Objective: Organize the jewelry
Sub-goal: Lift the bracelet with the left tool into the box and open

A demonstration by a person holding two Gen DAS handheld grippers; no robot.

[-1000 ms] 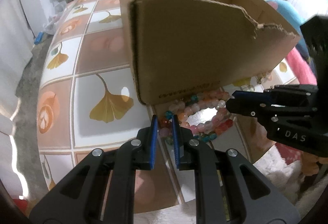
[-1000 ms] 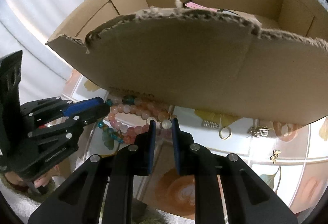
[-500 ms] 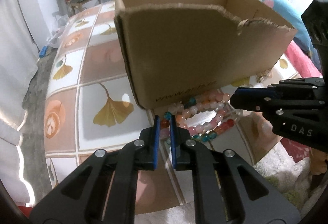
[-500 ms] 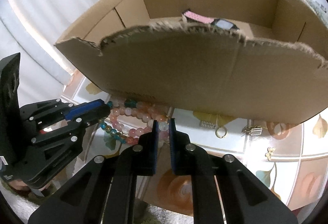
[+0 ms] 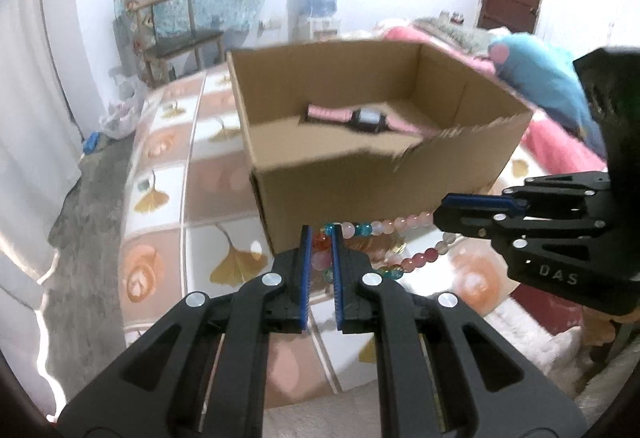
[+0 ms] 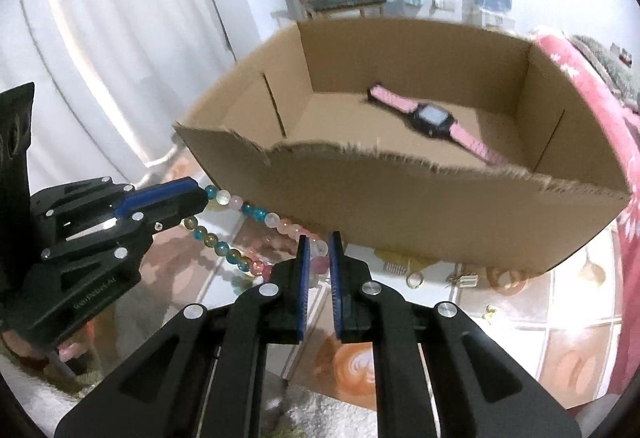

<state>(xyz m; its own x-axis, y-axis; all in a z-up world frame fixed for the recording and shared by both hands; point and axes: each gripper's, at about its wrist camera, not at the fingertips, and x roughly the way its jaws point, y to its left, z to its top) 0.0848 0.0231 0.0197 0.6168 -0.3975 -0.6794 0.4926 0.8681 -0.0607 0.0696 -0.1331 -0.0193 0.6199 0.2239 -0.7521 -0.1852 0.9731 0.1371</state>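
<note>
Beads [image 5: 400, 225] of mixed colours, pink, teal and amber, hang as a looped string between our two grippers, clear of the tiled table [image 5: 168, 197] and just in front of the torn near wall of the box [image 5: 360, 181]. We hold the left gripper [image 5: 319, 238] with its blue pads nearly together, pinching one end of the beads; an orange and a pale pink bead sit between the pads. We hold the right gripper [image 6: 318, 242] likewise, nearly pressed together on the other end, with a pale pink bead caught between its pads. In the left wrist view the right gripper [image 5: 444, 207] enters from the right, and the upper strand runs almost straight from it to the left gripper while the lower strand sags beneath. In the right wrist view the left gripper [image 6: 202, 197] enters from the left and shows the same two strands. Inside the open box lies a watch [image 6: 432, 117] with a pink strap and dark face, flat on the floor. On the table beyond the right gripper, close along the foot of the box, we see small gold pieces [image 6: 416, 280]; their kind is too small to tell.
</note>
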